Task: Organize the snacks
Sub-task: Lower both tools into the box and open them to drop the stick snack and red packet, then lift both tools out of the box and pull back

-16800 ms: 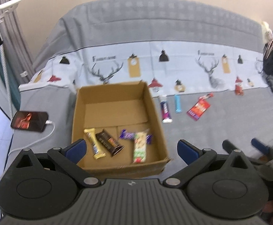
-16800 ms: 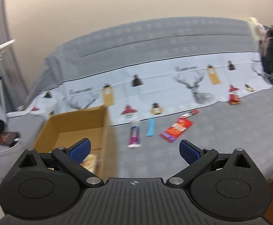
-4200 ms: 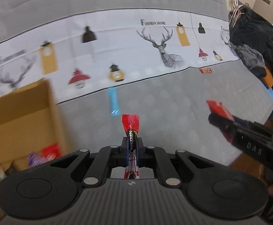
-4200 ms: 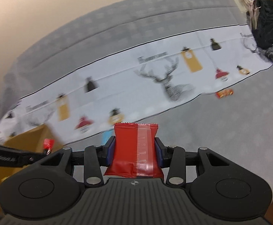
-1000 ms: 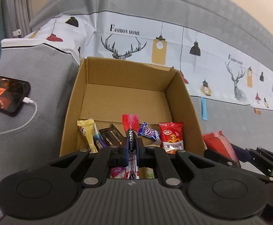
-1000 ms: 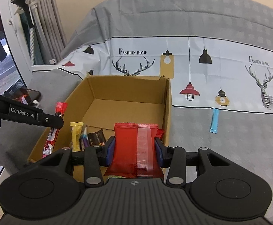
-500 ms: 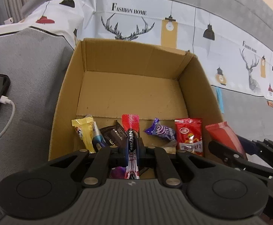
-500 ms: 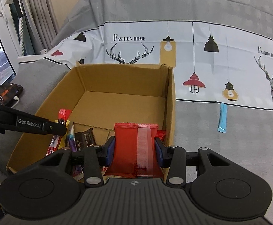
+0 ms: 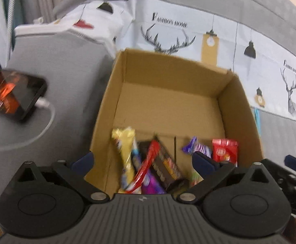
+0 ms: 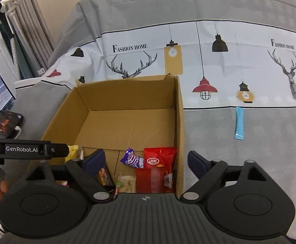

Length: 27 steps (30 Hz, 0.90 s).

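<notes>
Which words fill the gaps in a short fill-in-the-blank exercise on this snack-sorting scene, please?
1. The snacks are collected in a ____ box made of cardboard.
2. One light blue stick packet lies outside it on the ____ cloth.
3. A phone with a lit screen has a ____ cable plugged in.
4. The purple wrapper lies beside a ____ packet.

Missing words: brown; grey; white; red

Setting: home, a bedroom or living room. Evidence: soft grey cover (image 10: 249, 162) with a white "Fashion Home" band (image 10: 208, 61) of deer and lamps at 12 o'clock; pleated curtain (image 10: 28, 40) at 10 o'clock; charging phone (image 9: 11, 97) at 9 o'clock.
</notes>
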Each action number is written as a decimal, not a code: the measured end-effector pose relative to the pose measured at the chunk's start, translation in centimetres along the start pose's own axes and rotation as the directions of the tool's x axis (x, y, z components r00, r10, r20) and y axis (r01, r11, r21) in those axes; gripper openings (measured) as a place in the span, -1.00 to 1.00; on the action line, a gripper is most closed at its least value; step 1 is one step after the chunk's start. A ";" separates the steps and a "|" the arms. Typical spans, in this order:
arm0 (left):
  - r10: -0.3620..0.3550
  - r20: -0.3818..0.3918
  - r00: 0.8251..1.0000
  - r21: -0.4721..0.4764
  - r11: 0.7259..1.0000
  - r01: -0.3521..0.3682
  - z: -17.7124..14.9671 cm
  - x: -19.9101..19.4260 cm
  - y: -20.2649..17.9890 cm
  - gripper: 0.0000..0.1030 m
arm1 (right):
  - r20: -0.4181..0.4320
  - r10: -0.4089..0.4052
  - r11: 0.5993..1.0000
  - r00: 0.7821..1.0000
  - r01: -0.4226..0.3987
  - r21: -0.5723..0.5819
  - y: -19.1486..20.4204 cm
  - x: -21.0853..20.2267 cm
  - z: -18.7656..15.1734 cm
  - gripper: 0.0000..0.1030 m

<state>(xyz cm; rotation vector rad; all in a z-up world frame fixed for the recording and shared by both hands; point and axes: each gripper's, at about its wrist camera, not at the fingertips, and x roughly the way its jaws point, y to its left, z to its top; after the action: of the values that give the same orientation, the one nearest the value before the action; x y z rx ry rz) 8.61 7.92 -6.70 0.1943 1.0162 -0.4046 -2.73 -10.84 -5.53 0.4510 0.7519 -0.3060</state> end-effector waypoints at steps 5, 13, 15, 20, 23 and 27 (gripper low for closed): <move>0.034 0.003 0.999 0.052 0.998 -0.034 -3.6 -3.0 -0.3 1.00 | -0.014 0.012 1.000 1.000 -0.012 -0.015 1.4 -3.4 -2.6 0.85; 0.058 0.058 0.997 0.095 0.993 -0.063 -8.9 -8.3 -2.0 1.00 | 0.090 -0.069 0.996 0.994 0.074 -0.057 3.1 -9.5 -6.4 0.89; 0.067 0.070 0.995 0.083 0.994 -0.073 -9.7 -9.3 -2.2 1.00 | 0.106 -0.069 0.995 0.992 0.076 -0.062 3.2 -10.8 -7.1 0.90; 0.079 0.102 0.992 0.065 0.994 -0.086 -11.3 -11.7 -2.1 1.00 | 0.125 -0.045 0.992 0.991 0.059 -0.108 3.8 -13.2 -8.8 0.94; 0.089 0.118 0.989 0.066 0.993 -0.097 -12.0 -12.6 -2.2 1.00 | 0.147 -0.036 0.991 0.988 0.055 -0.125 4.2 -14.5 -9.3 0.95; 0.085 0.136 0.987 0.069 0.993 -0.095 -13.0 -13.9 -2.5 1.00 | 0.180 -0.035 0.989 0.983 0.060 -0.134 4.3 -15.9 -9.7 0.98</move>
<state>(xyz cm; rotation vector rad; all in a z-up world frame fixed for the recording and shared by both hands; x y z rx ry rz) -8.99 13.40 -1.47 0.2761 0.8585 -0.3689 -17.64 -0.66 0.81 0.2697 0.6065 -0.3318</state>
